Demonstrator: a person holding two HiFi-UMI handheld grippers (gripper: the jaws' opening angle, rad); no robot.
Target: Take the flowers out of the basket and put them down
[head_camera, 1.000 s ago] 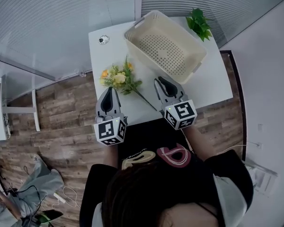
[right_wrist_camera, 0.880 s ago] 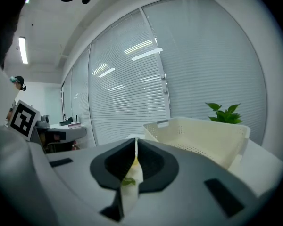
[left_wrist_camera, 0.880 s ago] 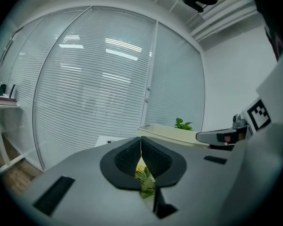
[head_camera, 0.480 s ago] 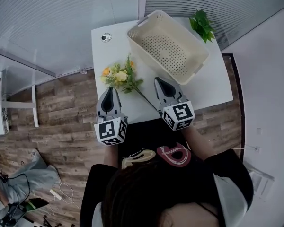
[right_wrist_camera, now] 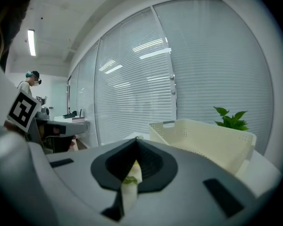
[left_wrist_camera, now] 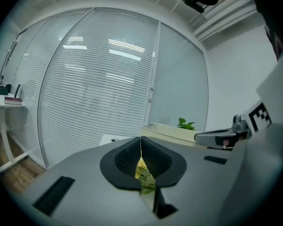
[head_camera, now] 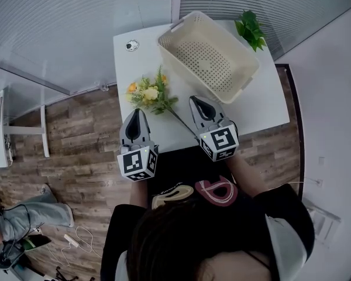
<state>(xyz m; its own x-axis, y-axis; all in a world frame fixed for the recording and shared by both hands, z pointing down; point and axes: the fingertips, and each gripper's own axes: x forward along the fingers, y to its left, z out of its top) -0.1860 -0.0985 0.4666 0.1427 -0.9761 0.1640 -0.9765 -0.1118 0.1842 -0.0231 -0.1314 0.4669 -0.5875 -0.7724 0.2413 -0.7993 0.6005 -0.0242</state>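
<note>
I have both grippers hovering over the near edge of the white rectangular tabletop [head_camera: 263, 107]. The left gripper [head_camera: 136, 113] sits over the near-left corner. Its 2 jaws are pressed tip to tip with nothing pinched between them. Through the slit under the tips I only see a sliver of yellow and green from the flowers beyond.

The right gripper [head_camera: 197, 101] is near the middle of the near edge. Its jaws are clenched together as well and hold nothing.

The bunch of yellow and orange artificial flowers with green leaves [head_camera: 149, 94] lies flat on the tabletop by the left edge, outside the basket. The blooms are just beyond the left gripper's tips, and the thin green stem trails toward the near edge, passing between the 2 grippers.

The cream perforated plastic basket [head_camera: 209, 60] stands empty on the far-right part of the tabletop, well apart from the flowers. A small leafy green plant [head_camera: 248, 29] sits at the far-right corner behind it. A small round black-and-white object [head_camera: 131, 45] lies at the far-left corner.
</note>
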